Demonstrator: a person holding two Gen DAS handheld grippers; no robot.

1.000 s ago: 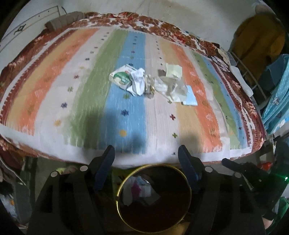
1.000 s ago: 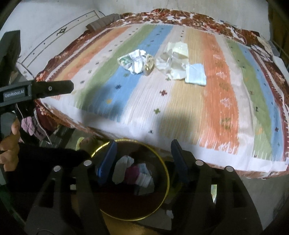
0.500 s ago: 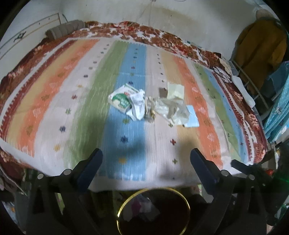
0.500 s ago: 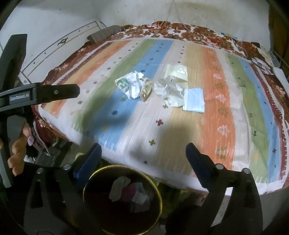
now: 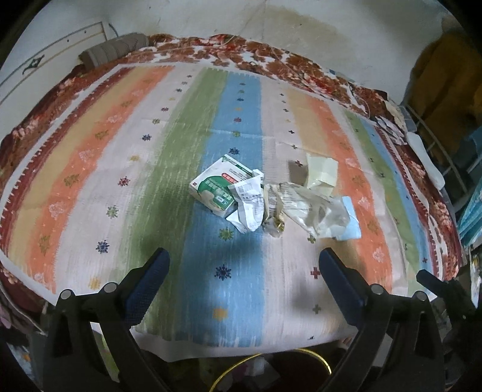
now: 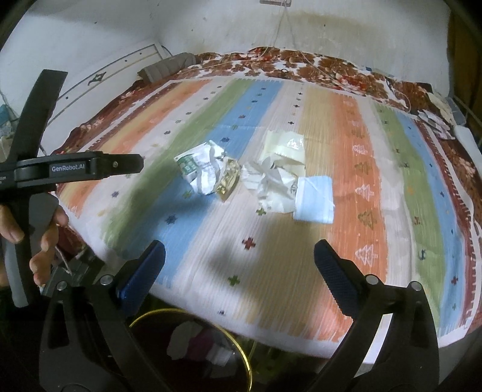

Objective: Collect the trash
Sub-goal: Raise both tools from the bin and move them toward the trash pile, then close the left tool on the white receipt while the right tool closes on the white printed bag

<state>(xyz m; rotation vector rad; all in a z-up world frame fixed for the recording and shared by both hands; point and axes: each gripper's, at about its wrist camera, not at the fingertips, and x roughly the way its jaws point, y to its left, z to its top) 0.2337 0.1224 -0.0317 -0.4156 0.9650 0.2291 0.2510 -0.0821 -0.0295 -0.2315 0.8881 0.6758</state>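
Both grippers, left gripper (image 5: pixel 242 262) and right gripper (image 6: pixel 239 253), wide, empty; trash pile (image 5: pixel 271 202) ahead.

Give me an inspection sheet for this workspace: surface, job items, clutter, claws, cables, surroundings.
Surface: striped bedspread, flat.
Job items: green-white carton, crumpled receipt, gold wrapper, crumpled plastic bag, pale yellow packet and light blue packet clustered mid-bed; gold-rimmed bin below near edge, already holding scraps.
Clutter: small papers at far right edge.
Claws: left claw and right claw open, empty.
Cables: thin cord on wall.
Surroundings: stained wall, hanging clothes.
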